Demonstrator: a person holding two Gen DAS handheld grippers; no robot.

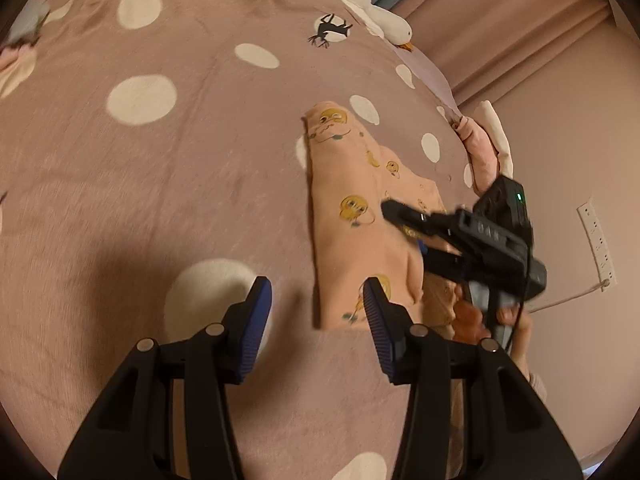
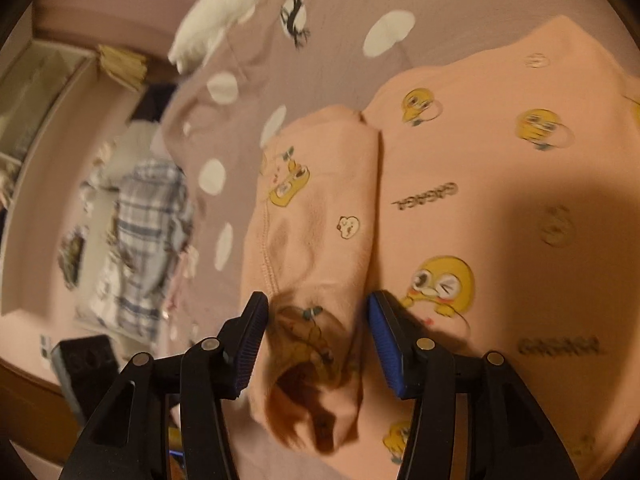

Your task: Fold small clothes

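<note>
Peach garment point(image 1: 352, 216) lies part-folded on the bedspread point(image 1: 160, 200); left gripper point(image 1: 318, 312) and right gripper point(image 2: 318, 328), half-open and empty, at its 6 o'clock edge. Next: regrasp, fold.

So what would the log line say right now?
garment: partly folded on bedspread | left tool: open, empty | right tool: open over sleeve fold

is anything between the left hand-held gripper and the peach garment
Nothing visible. The left hand-held gripper hangs open over bare bedspread, at the near edge of the peach garment. The right hand-held gripper is over its far side.
</note>
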